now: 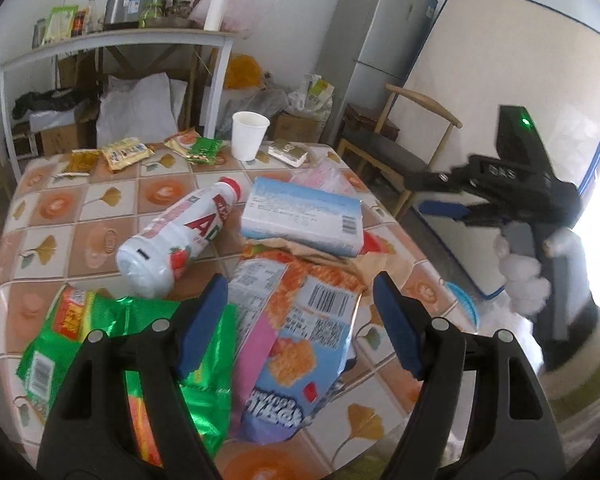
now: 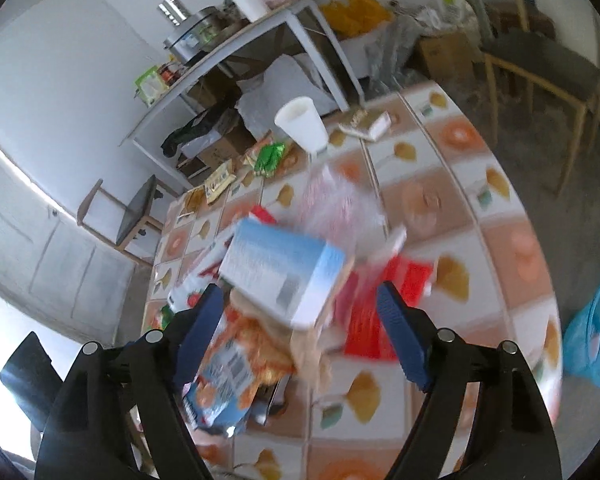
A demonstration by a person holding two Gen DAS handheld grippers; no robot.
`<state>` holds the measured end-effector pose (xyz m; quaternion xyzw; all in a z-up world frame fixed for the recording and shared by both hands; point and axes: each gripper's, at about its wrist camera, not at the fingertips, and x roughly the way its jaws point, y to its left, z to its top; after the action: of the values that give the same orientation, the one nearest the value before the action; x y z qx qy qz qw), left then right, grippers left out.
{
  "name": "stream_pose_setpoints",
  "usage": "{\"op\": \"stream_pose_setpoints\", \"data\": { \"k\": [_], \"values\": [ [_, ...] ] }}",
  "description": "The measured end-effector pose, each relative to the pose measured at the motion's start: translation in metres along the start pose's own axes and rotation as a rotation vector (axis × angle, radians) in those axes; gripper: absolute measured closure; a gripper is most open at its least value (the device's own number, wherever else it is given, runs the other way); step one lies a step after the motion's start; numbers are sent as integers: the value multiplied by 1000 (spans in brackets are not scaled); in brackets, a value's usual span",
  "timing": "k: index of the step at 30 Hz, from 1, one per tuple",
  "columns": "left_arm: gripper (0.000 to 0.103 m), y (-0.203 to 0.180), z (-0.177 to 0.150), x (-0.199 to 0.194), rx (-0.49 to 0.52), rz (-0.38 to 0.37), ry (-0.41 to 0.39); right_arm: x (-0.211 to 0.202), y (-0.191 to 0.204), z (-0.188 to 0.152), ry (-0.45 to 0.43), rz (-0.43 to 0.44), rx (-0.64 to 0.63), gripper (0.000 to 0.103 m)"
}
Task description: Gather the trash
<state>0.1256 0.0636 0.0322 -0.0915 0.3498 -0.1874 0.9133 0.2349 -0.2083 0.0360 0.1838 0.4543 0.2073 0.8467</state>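
Trash lies heaped on a round table with a tiled cloth (image 1: pixel 56 208). My left gripper (image 1: pixel 300 320) is open and hovers over an orange and blue snack bag (image 1: pixel 300 344), its pads clear of the bag. Beside the bag lie a green wrapper (image 1: pixel 100 332), a white bottle with a red cap (image 1: pixel 176 240) on its side, and a light blue box (image 1: pixel 304 216). My right gripper (image 2: pixel 300 328) is open with nothing held, above the blue box (image 2: pixel 284 272) and a red wrapper (image 2: pixel 380 312). The right gripper (image 1: pixel 440 200) also shows beyond the table's right edge.
A white paper cup (image 1: pixel 249 136) and several small packets (image 1: pixel 126 152) stand at the far side. A blue bin (image 2: pixel 596 332) sits on the floor right of the table. A wooden chair (image 1: pixel 384 148), a fridge (image 1: pixel 376 36) and a cluttered shelf table (image 1: pixel 112 40) stand behind.
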Motion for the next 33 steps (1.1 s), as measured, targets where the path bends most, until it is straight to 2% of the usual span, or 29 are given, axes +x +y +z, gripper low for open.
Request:
{"op": "stream_pose_setpoints", "data": {
  "k": [5, 7, 11, 14, 20, 21, 26, 27, 31, 33],
  "values": [
    [32, 3, 9, 15, -54, -35, 31, 40, -17, 52, 58, 11, -43, 24],
    [32, 6, 13, 22, -88, -54, 46, 57, -27, 66, 73, 4, -35, 23],
    [32, 12, 19, 34, -134, -56, 75, 97, -48, 90, 154, 48, -44, 22],
    [32, 15, 21, 44, -173, -58, 103, 120, -58, 99, 228, 115, -50, 22],
    [32, 21, 23, 55, -229, -60, 125, 145, -52, 98, 337, 176, -135, 22],
    [32, 20, 23, 56, -230, -57, 127, 146, -50, 97, 345, 176, -147, 25],
    [32, 21, 23, 59, -251, -60, 135, 150, -42, 95, 376, 163, -194, 56],
    [32, 21, 23, 60, -256, -61, 136, 150, -43, 95, 377, 161, -195, 57],
    [32, 22, 23, 60, -266, -63, 135, 141, -40, 93, 360, 167, -204, 78],
    [32, 23, 22, 58, -273, -61, 132, 133, -39, 91, 335, 156, -200, 84]
  ]
}}
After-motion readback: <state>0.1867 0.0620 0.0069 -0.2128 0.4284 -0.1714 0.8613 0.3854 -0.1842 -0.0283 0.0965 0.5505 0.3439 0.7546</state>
